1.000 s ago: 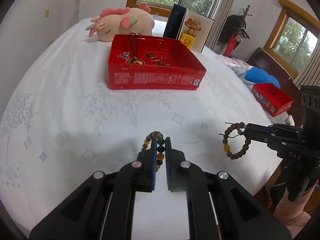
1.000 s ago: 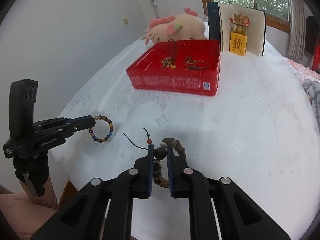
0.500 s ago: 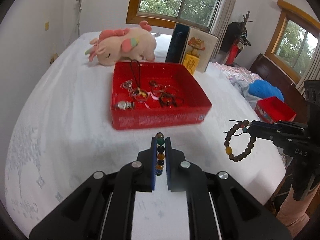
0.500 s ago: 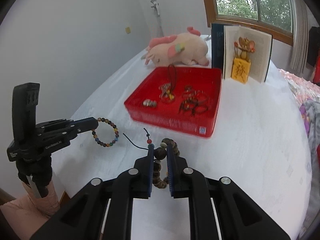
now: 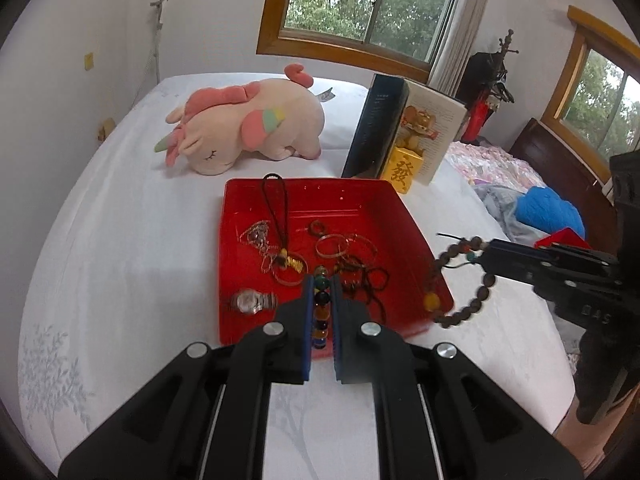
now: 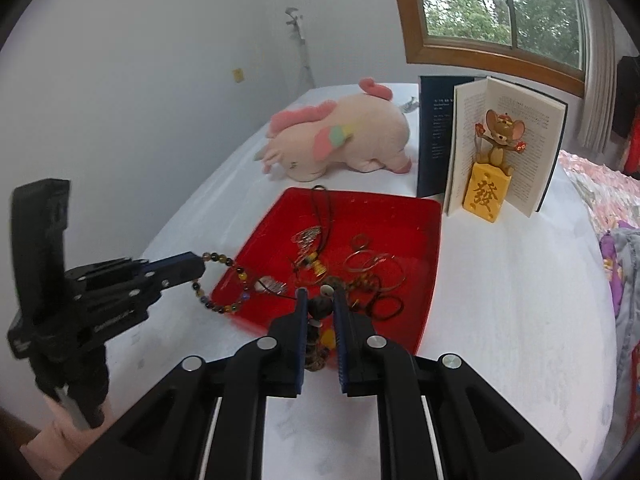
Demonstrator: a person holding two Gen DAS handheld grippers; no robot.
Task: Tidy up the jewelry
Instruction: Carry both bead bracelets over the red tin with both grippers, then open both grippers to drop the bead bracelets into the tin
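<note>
A red tray (image 5: 404, 216) (image 6: 430, 256) on the white bed holds a watch (image 5: 250, 301), bangles (image 5: 346, 245), a black cord pendant (image 5: 276, 216) and other jewelry. My left gripper (image 5: 321, 280) is shut on a multicolored bead bracelet (image 5: 321, 312) and holds it above the tray's near edge; the bracelet also shows in the right wrist view (image 6: 224, 284). My right gripper (image 6: 320, 294) is shut on a brown wooden bead bracelet (image 6: 320, 308), also seen in the left wrist view (image 5: 464, 280) over the tray's right near corner.
A pink plush toy (image 5: 248, 124) lies behind the tray. An open book (image 5: 404, 132) with a mouse figurine (image 6: 494, 160) stands at the back right. A blue cloth (image 5: 548, 212) and a second red box (image 5: 564, 238) lie to the right.
Both grippers have moved forward and up with their bracelets, from over the bare bedsheet to over the near part of the red tray.
</note>
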